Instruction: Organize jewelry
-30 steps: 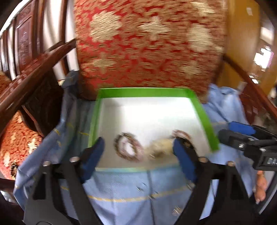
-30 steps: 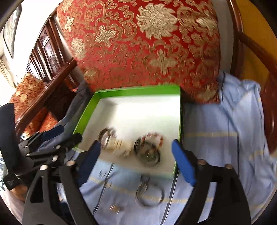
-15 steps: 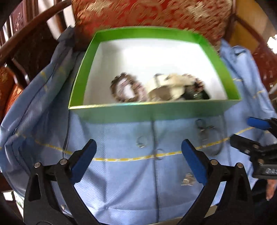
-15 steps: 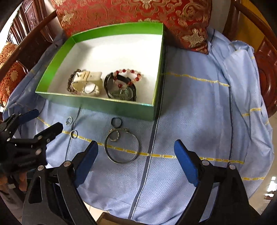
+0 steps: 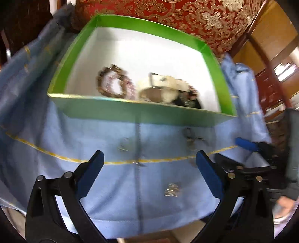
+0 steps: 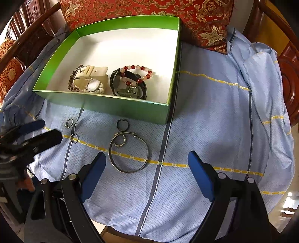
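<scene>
A green box [image 6: 104, 105] with a white inside holds a cream watch [image 6: 91, 80], a brown bead bracelet [image 5: 112, 84], a dark watch [image 6: 129, 87] and a red and pink bead bracelet [image 6: 138, 73]. In front of it on the blue cloth lie a large metal bangle [image 6: 129, 152], a dark ring [image 6: 122, 124], a studded ring [image 6: 119, 141] and two small rings [image 6: 69, 123] [image 6: 74, 138]. A small gold piece [image 5: 172, 189] lies nearer the front edge. My right gripper [image 6: 146, 162] is open and empty just in front of the bangle. My left gripper [image 5: 148, 160] is open and empty above the cloth.
The blue cloth [image 6: 214, 115] with yellow lines covers a wooden chair seat. A red and gold cushion [image 6: 149, 11] stands behind the box. Wooden armrests [image 6: 287, 74] rise on both sides. The left gripper shows at the left edge of the right wrist view [image 6: 31, 132].
Both grippers have pulled back from the box and tilted down, so the rings and bangle on the cloth came into view. Both stayed open and empty.
</scene>
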`<action>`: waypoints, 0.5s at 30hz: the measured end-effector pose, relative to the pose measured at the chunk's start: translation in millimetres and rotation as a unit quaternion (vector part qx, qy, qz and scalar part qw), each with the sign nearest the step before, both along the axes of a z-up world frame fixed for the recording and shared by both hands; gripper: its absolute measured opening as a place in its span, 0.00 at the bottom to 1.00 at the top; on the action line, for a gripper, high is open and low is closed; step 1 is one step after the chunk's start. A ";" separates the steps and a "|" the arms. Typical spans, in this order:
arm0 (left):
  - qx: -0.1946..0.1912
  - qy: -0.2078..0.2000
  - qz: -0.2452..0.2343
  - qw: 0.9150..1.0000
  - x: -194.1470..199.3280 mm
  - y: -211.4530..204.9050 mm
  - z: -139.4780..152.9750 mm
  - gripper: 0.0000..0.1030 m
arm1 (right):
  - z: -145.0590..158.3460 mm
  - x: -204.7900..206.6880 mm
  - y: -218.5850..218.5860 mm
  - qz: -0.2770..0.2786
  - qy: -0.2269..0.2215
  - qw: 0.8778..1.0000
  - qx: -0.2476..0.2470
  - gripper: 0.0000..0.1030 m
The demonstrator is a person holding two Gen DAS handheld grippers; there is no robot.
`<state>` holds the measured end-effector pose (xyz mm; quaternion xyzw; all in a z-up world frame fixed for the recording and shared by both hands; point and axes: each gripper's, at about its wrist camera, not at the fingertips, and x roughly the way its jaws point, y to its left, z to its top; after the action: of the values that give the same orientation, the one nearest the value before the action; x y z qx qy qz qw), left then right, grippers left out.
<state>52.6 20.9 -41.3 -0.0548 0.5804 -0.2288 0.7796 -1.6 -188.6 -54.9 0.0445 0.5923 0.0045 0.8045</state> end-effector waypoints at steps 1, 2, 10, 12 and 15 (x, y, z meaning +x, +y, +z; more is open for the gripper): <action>-0.011 0.001 0.005 1.000 -1.5 -0.7 0.0 0.95 | 0.3 -0.1 -0.2 0.000 0.000 1.000 0.000 0.85; -0.016 -0.001 0.012 1.000 -3.5 0.1 0.4 0.95 | 0.7 -0.1 -0.2 0.000 -0.001 1.000 -0.001 0.85; -0.033 0.009 0.006 0.999 -4.1 -1.6 1.4 0.95 | 1.2 -0.6 0.8 0.002 -0.002 1.000 -0.006 0.85; -0.028 0.007 0.005 1.000 -1.7 -3.2 0.4 0.95 | 1.3 -0.6 0.9 0.003 -0.002 1.000 -0.006 0.85; -0.019 0.004 -0.002 1.000 -2.2 -5.1 0.8 0.95 | 0.9 -0.7 0.6 0.003 -0.002 1.000 -0.007 0.85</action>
<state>50.3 15.8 -40.5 -0.0692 0.5792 -0.2414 0.7755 -2.2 -187.9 -54.0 0.0367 0.5911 0.0029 0.8057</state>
